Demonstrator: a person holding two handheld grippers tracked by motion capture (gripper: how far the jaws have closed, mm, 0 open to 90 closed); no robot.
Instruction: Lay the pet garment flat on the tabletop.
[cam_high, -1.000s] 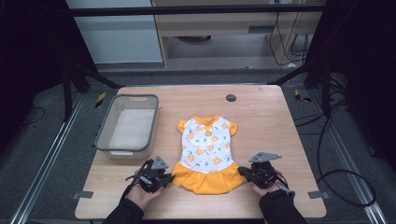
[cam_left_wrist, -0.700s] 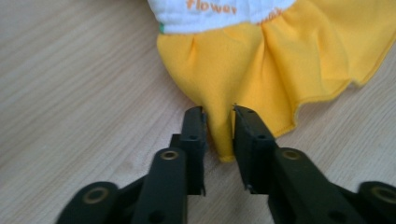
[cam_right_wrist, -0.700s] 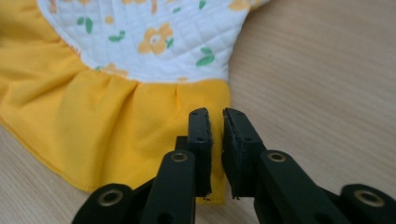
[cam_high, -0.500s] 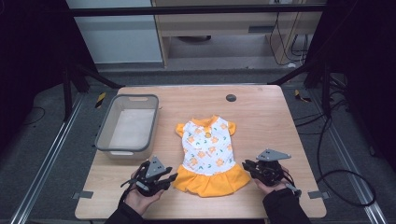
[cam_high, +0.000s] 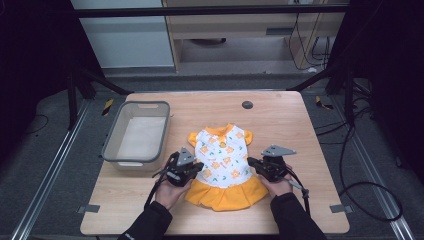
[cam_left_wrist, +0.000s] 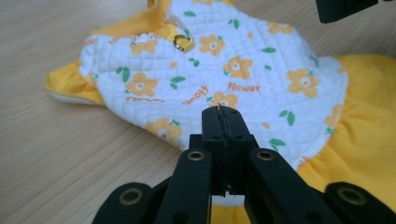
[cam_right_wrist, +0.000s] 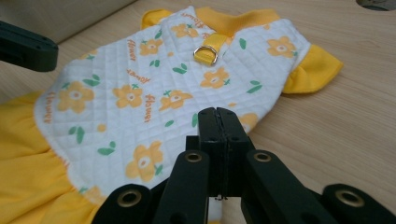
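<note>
— When you look from up high, where is the little dress (cam_high: 225, 165)?
— Flat on the wooden table (cam_high: 280, 115), next to the grey tub (cam_high: 112, 142). The left tongs (cam_high: 197, 167) sit at one side of its waist and the right tongs (cam_high: 252, 162) at the other. Both hands are low and point inward.
— Will it be hard to lift?
— I think not. It looks soft, light and floppy, so it will sag. Pinching both side edges seems best.
— And looking along the left tongs?
— Their jaws have just been closing and now meet tight over the white quilted edge. I can't tell if cloth is caught.
— And along the right tongs?
— Same there. The jaws have just closed and press together, low by the white edge, near a yellow sleeve (cam_right_wrist: 310, 67). Caught cloth? I can't tell.
</note>
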